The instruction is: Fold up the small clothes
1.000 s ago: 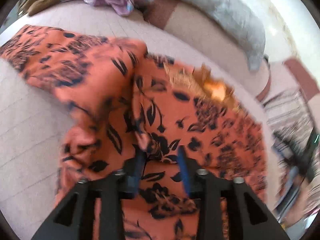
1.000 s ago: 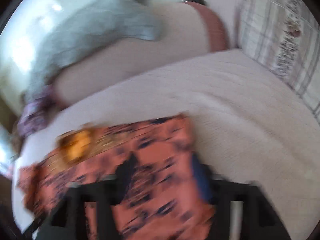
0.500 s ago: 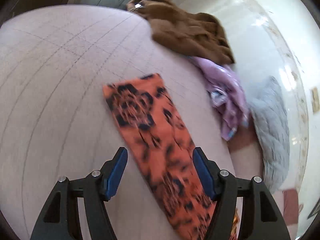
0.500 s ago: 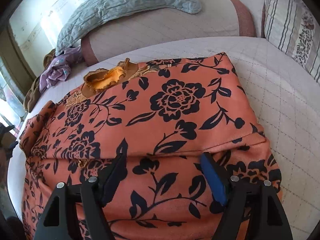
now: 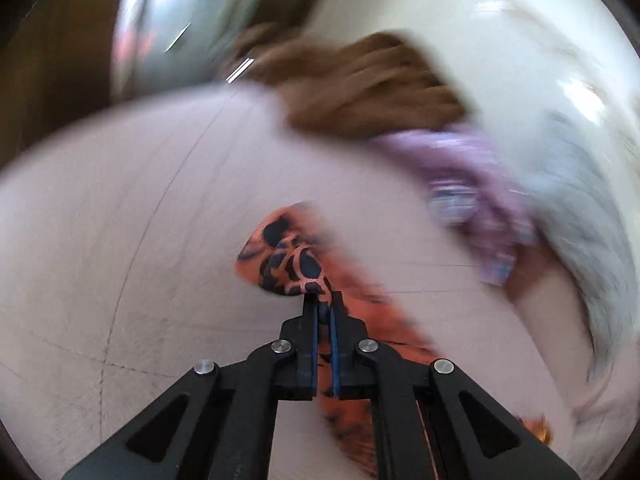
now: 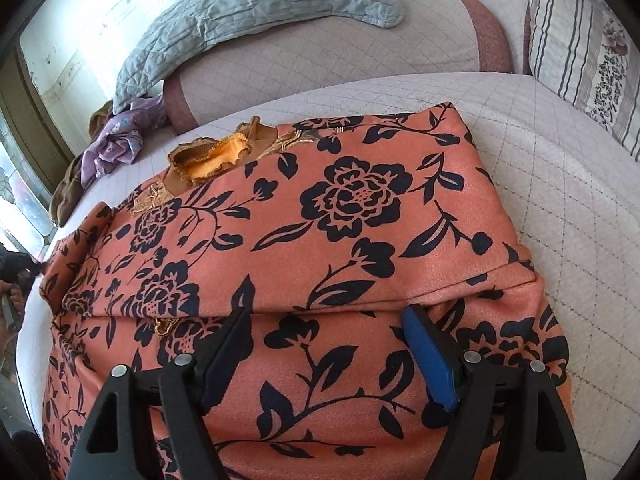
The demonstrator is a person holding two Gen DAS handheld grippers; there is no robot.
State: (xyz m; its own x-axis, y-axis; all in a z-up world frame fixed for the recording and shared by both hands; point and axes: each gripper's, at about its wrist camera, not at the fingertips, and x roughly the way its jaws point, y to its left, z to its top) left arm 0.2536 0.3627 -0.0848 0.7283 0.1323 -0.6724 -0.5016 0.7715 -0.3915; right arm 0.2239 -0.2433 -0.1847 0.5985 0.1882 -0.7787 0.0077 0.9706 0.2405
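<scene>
**Left gripper pinches sleeve end, right hovers spread over garment**

The left gripper [image 5: 323, 305] has its fingers [image 5: 310, 332] pressed together on the end of an orange sleeve [image 5: 292, 256], which bunches just past the tips above the bed [image 5: 120, 220]. The right gripper [image 6: 328, 320] hangs with fingers [image 6: 428, 356] spread wide over the garment [image 6: 340, 220], gripping nothing. The garment lies folded across the bed's middle, its orange collar [image 6: 216, 158] on the far side. Beyond lie a purple cloth [image 6: 116, 144], a brown cloth [image 5: 360, 84], a grey quilt [image 6: 248, 4] and a striped pillow [image 6: 580, 40].
</scene>
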